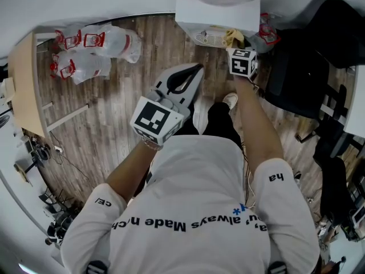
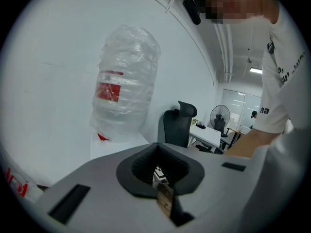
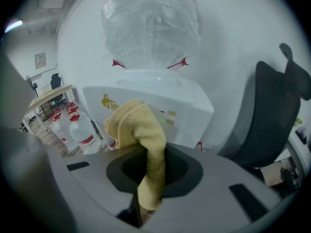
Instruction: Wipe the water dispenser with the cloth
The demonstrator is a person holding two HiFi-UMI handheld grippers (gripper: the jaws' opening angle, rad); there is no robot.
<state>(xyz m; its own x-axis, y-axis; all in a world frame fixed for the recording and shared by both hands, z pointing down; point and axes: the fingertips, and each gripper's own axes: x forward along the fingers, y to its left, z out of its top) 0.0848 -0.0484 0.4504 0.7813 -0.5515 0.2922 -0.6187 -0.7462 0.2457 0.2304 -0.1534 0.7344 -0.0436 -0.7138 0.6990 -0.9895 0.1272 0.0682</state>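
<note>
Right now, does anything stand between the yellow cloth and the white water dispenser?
Nothing visible does. The yellow towelling cloth, clamped in the jaws of the right gripper, sits directly before the front of the white box-shaped water dispenser.

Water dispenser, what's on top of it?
A big clear water bottle, wrapped in plastic film, sits on the white water dispenser. Its neck cannot be seen; the wrap and the dispenser's top cover it.

Cloth, soft napped terry, matt; water dispenser casing, smooth white plastic with a slight sheen; bottle atop it, wrapped in crinkled glossy clear film; right gripper shell, matt grey plastic; floor, wood-grain planks.
</note>
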